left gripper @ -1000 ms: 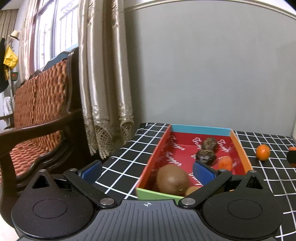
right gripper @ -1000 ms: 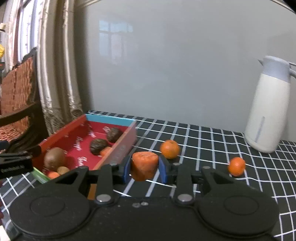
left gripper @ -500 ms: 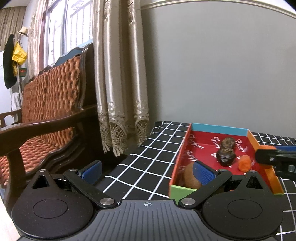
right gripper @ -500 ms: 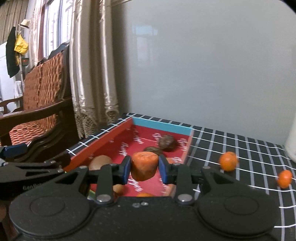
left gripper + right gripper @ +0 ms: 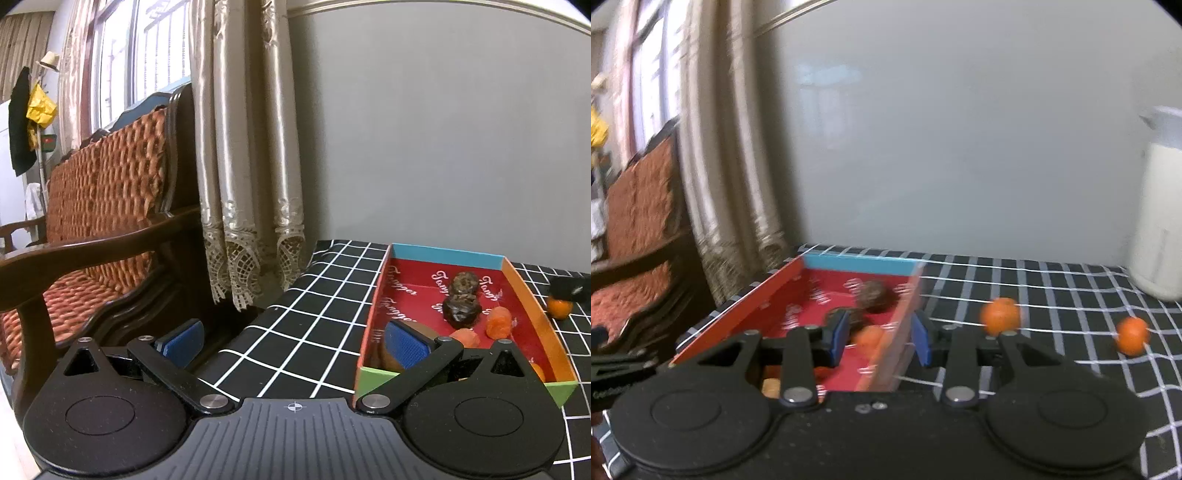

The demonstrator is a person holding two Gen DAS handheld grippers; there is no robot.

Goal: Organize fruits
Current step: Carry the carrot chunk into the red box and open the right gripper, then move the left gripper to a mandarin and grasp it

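A red-floored tray (image 5: 447, 254) holds two dark wrinkled fruits (image 5: 461, 310), two orange fruit pieces (image 5: 498, 321) and a brown kiwi mostly hidden behind my left finger. My left gripper (image 5: 295, 343) stands open and empty at the tray's near left corner. In the blurred right wrist view my right gripper (image 5: 881, 339) hovers over the tray's (image 5: 860, 263) right wall. Its jaws are opening, and no pad touches the orange piece (image 5: 870, 338) lying in the tray below them. Two tangerines (image 5: 1000, 316) (image 5: 1132, 336) lie on the checked cloth to the right.
A white thermos jug (image 5: 1160, 221) stands at the back right of the table. A wooden sofa (image 5: 103, 229) and curtains (image 5: 243, 184) stand off the table's left edge. One tangerine (image 5: 559, 308) rests beside the tray's right wall.
My right gripper carried an orange piece over the tray, then its jaws parted and the piece now lies inside. The left view has shifted left, so the tray sits further right.
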